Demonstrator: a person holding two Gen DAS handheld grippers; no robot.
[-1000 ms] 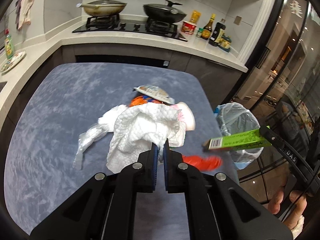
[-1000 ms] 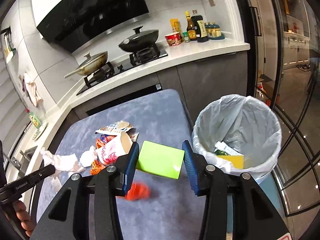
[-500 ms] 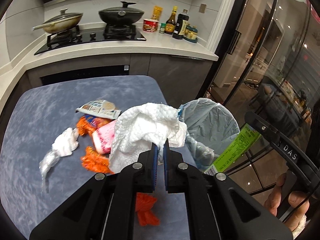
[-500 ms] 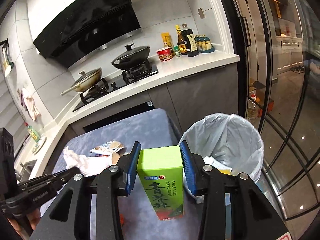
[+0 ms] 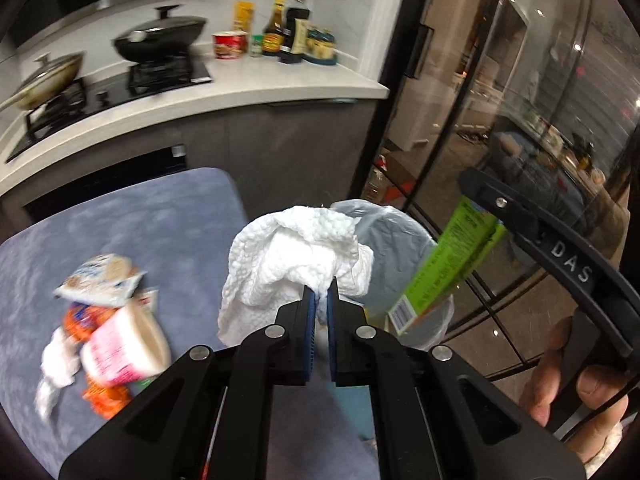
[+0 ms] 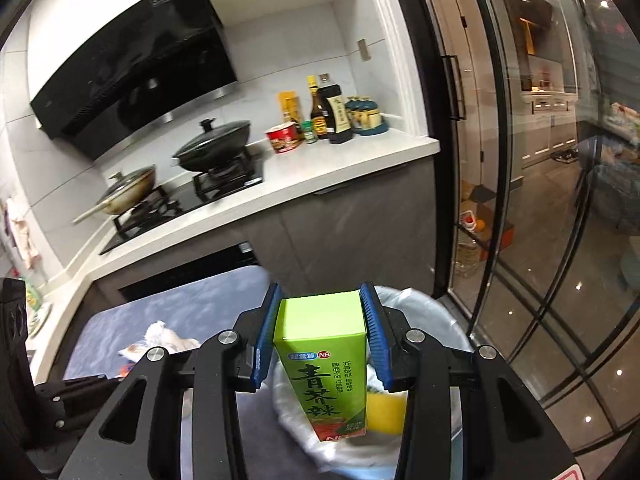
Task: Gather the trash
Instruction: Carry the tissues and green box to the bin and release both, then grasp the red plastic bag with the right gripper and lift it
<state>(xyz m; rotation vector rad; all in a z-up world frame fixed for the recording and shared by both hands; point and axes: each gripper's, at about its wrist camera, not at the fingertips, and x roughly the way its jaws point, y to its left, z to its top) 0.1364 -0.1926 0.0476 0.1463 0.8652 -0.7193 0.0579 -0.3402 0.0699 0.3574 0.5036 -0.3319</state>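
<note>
While both arms crowd toward the bin, the leftovers lie at nine o'clock on the blue-grey surface (image 5: pixel 132 220): a pink-and-white cup (image 5: pixel 124 344) tipped on its side, a flat snack wrapper (image 5: pixel 100 280) and orange wrappers (image 5: pixel 80 318), well apart from either tool. At centre, the left gripper (image 5: pixel 320 300) has its jaws pinched narrow on a crumpled white paper towel (image 5: pixel 296 260), which billows up and over toward twelve o'clock and hides part of the bin's near rim. Just past it, at one o'clock, sits the lined trash bin (image 5: pixel 400 240). Farther right, the right gripper (image 6: pixel 322 332) clamps a green carton (image 6: pixel 324 360) across its width; the carton's long axis runs steeply downward, its lower end pointing into the bin (image 6: pixel 432 320), directly above the opening. I'd judge the right hand nearer to a clean drop; the towel seems to need a little more reach forward.
</note>
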